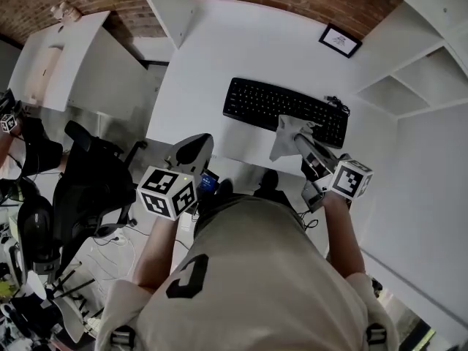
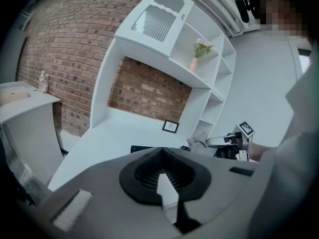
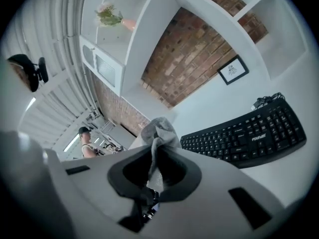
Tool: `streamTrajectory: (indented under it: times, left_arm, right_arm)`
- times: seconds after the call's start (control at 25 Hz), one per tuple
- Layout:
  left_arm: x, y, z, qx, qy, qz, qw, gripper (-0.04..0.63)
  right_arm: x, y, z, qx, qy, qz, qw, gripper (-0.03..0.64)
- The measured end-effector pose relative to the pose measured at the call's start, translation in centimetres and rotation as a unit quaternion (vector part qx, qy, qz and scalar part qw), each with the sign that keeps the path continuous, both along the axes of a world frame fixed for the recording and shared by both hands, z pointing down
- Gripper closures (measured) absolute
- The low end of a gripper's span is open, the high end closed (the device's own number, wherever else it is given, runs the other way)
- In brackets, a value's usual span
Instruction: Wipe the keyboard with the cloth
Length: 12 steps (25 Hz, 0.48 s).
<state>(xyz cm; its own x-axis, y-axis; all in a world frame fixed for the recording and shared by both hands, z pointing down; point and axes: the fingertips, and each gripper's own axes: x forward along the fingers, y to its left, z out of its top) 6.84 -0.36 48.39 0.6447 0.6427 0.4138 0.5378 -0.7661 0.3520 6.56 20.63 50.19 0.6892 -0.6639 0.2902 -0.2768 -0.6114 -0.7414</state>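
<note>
right gripper (image 1: 301,140): jaws clamped on grey cloth (image 1: 284,137).
cloth: draped at keyboard (image 1: 256,102) near edge, 1 o'clock in head view.
left gripper (image 1: 191,152): jaws together, empty, 7 o'clock of keyboard.
progress: judged barely begun; most keys remain.

Head cam looks steeply down at desk (image 1: 212,57); gripper cams sit low, facing brick wall (image 2: 149,91), sharing keyboard (image 1: 270,104) w/ it.
</note>
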Motion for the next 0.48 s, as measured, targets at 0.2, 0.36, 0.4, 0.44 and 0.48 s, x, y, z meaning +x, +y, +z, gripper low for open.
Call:
streamTrajectory:
  times: [0.2, 0.36, 0.4, 0.44, 0.48]
  left_arm:
    - [-1.0, -3.6, 0.6, -0.017, -0.006, 0.027, 0.9995, 0.591]
    - [-1.8, -4.8, 1.1, -0.031, -0.013, 0.063, 0.9975, 0.591]
    - [-2.1, -4.8, 1.2, -0.033, -0.015, 0.073, 0.9966, 0.591]
    - [-2.4, -4.7, 1.3, -0.034, -0.015, 0.085, 0.9957, 0.592]
    - [-2.6, -4.4, 1.3, -0.035, -0.015, 0.096, 0.9947, 0.591]
  right_arm:
    - [-1.8, -5.1, -0.2, 0.014, -0.003, 0.005, 1.0, 0.602]
    - [-4.2, -7.1, -0.4, 0.0, -0.016, 0.026, 1.0, 0.603]
    - [-4.9, -7.4, -0.4, -0.003, -0.017, 0.031, 0.999, 0.603]
    - [-5.5, -7.5, -0.3, -0.006, -0.018, 0.034, 0.999, 0.603]
    - [-6.1, -7.6, -0.4, -0.009, -0.02, 0.037, 0.999, 0.603]
